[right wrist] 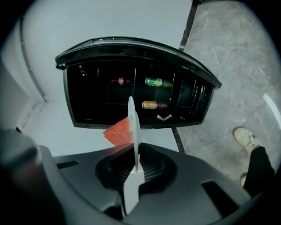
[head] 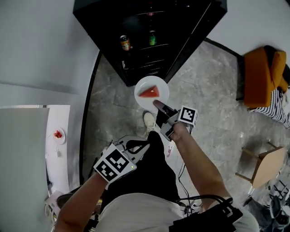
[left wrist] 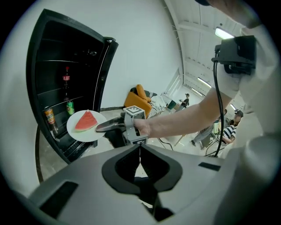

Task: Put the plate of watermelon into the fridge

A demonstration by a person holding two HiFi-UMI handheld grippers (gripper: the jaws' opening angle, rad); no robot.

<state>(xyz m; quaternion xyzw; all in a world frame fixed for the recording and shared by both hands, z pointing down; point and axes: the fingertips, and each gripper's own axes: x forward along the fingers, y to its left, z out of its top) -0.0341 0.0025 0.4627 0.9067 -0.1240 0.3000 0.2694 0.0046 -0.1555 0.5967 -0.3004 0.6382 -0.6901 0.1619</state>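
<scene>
1. Head view shows the right gripper [head: 159, 106] with its fingers pinching the near rim of the white plate [head: 144, 84]. Gripping the edge leaves the watermelon [head: 150, 92] wedge untouched and lets the plate go in ahead of the hand.
2. That plate hangs in the air over the floor [head: 208, 104], just in front of the black fridge [head: 104, 11] and not yet inside. It looks roughly level, which I judge keeps the wedge from sliding.
3. Right gripper view shows the plate edge-on between the closed fingers, aimed at the dark shelves. An orange can [right wrist: 150, 105] and a green can [right wrist: 154, 81] stand there, and the space beside them looks free.
4. Left gripper [left wrist: 140, 151] has its fingers pressed together on nothing. It hangs low by the person's leg, well apart from the plate, and seems to have no job here, since the fridge front appears to stand open.
5. My judgement: 1 step remains, sliding the plate onto a shelf without tipping it or knocking the 2 cans.
</scene>
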